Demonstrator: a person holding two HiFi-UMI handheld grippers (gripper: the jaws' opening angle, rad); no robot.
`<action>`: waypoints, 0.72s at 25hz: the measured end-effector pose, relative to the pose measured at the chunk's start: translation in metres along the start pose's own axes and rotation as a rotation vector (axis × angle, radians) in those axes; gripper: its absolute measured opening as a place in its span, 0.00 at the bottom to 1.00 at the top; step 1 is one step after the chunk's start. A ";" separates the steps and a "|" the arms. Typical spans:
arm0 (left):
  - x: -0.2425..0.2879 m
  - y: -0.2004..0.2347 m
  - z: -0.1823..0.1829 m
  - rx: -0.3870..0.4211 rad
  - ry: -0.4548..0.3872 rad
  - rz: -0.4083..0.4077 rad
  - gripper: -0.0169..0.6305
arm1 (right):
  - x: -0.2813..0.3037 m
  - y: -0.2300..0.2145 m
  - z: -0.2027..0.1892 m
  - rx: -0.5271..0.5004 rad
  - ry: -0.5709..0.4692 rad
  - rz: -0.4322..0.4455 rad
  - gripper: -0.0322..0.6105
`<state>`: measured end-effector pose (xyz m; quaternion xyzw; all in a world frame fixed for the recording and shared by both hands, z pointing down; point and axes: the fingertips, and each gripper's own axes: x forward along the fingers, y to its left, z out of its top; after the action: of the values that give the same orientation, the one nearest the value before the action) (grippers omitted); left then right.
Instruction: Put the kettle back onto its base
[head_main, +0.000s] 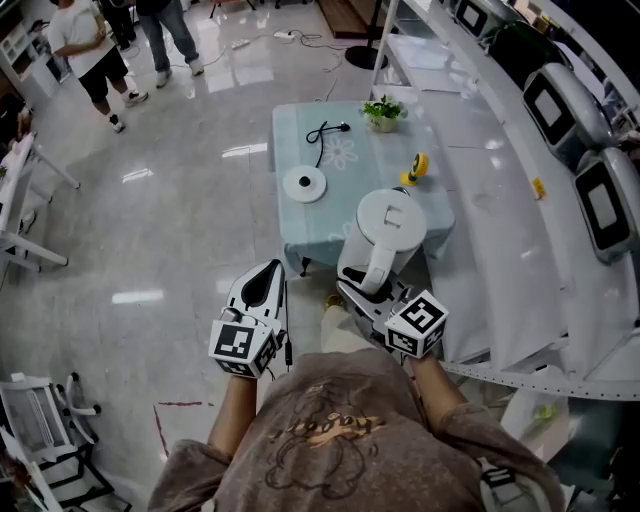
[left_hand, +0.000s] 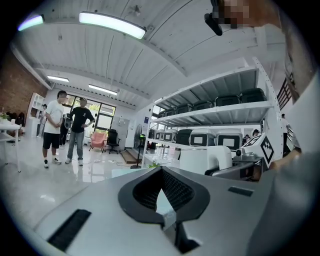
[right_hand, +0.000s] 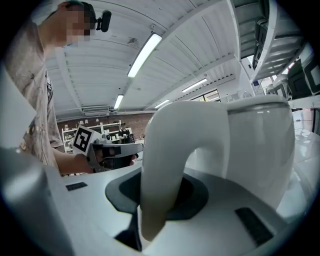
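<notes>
One white kettle, handle clamped in your right tongs, apparently held raised over the near edge of the surface. Its round base lies left of it, well apart. Your left tongs are closed and empty, short of that edge.

You are wearing a loose brown-grey top with a faint printed drawing across the chest and sleeves that are leaving your forearms bare, and a small black camera is sitting on your head. The left gripper and right gripper are showing white shells with black inner pads, each bearing a cube of black-and-white square markers.
</notes>
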<state>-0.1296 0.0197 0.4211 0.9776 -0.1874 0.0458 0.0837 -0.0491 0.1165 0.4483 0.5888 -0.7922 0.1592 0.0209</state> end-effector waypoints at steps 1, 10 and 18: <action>0.007 0.005 0.002 -0.001 0.000 0.009 0.05 | 0.004 -0.007 0.003 0.002 0.002 0.009 0.19; 0.078 0.042 0.025 0.003 0.009 0.103 0.05 | 0.048 -0.078 0.036 0.000 0.020 0.115 0.19; 0.131 0.067 0.029 -0.043 0.000 0.195 0.05 | 0.083 -0.132 0.054 -0.023 0.047 0.223 0.19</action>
<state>-0.0314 -0.0941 0.4182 0.9527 -0.2827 0.0498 0.0998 0.0578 -0.0092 0.4457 0.4929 -0.8538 0.1651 0.0287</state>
